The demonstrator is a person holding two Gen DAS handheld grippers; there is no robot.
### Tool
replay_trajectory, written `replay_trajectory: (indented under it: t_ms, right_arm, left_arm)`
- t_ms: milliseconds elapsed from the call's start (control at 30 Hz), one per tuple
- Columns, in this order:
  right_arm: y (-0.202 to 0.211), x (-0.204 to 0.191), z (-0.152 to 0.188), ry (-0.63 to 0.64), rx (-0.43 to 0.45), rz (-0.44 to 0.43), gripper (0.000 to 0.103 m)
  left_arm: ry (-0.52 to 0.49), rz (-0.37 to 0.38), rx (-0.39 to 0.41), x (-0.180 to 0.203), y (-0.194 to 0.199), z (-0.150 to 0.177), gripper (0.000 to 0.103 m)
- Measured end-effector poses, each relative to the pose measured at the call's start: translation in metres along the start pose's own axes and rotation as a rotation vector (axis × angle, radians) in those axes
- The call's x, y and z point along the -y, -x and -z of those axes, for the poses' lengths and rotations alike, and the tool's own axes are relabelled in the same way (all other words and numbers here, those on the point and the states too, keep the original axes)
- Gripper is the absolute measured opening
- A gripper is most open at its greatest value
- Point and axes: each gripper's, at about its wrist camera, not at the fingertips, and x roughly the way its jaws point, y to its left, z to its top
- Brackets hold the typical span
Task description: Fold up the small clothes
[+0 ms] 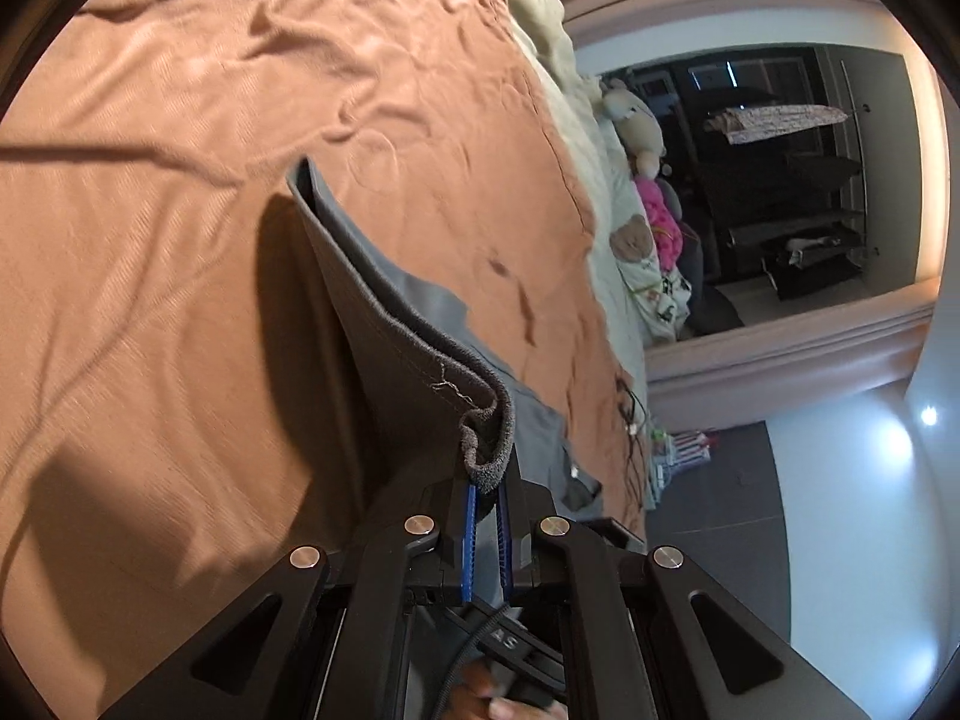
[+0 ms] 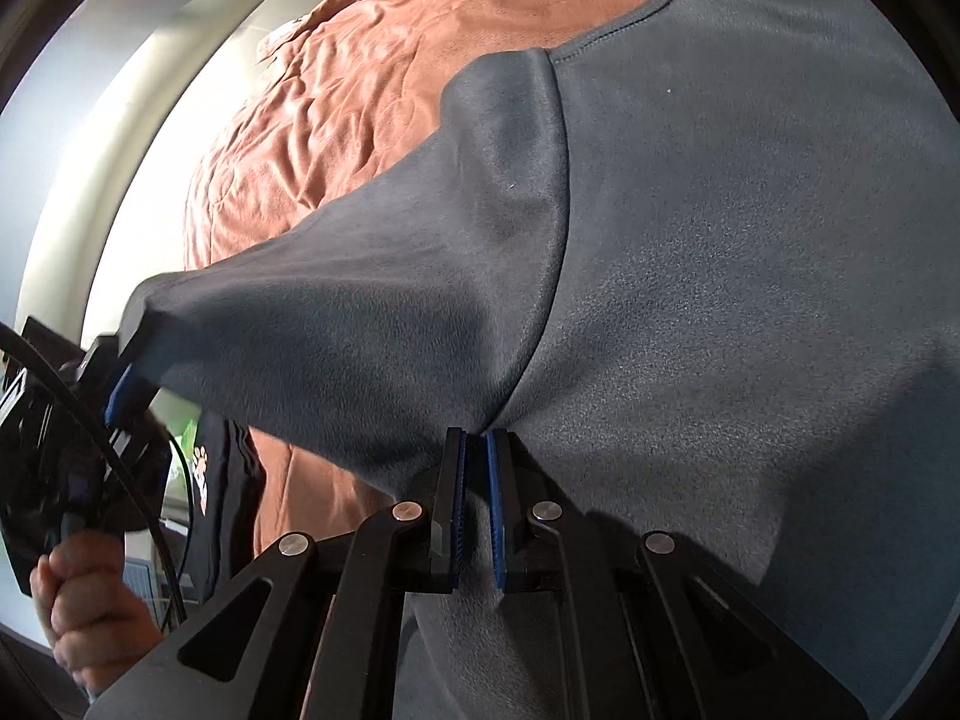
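Note:
A grey fleece garment lies partly on an orange bedsheet. My right gripper is shut on the garment at the sleeve seam near the armpit. My left gripper is shut on the cuff of the grey sleeve and holds it lifted off the sheet. The left gripper also shows in the right wrist view, gripping the sleeve end at the left. The sleeve stretches taut between the two grippers.
A cream blanket, plush toys and a pink toy lie along the bed's far edge. A mirrored wardrobe and grey floor are beyond. A dark garment with paw prints hangs at the bedside.

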Motion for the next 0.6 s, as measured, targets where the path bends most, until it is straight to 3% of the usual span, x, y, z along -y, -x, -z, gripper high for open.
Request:
replay_trajectory:
  t_ms: [200, 400, 500, 533, 600]
  right_arm:
    - [0.008, 0.003, 0.0, -0.012, 0.019, -0.037, 0.005]
    - [0.049, 0.02, 0.004, -0.033, 0.072, -0.024, 0.005]
    - [0.076, 0.029, 0.007, -0.045, 0.11, -0.017, 0.026]
    - [0.083, 0.032, 0.009, -0.045, 0.127, -0.015, 0.042]
    - [0.108, 0.04, 0.018, -0.044, 0.186, 0.011, 0.059]
  left_arm:
    - [0.0, 0.005, -0.035, 0.007, -0.007, 0.011, 0.005]
    - [-0.044, -0.017, -0.067, 0.024, -0.023, 0.022, 0.005]
    - [-0.065, -0.027, -0.088, 0.032, -0.034, 0.029, 0.005]
    - [-0.076, -0.035, -0.094, 0.035, -0.037, 0.032, 0.005]
    - [-0.097, -0.052, -0.111, 0.039, -0.047, 0.038, 0.005]
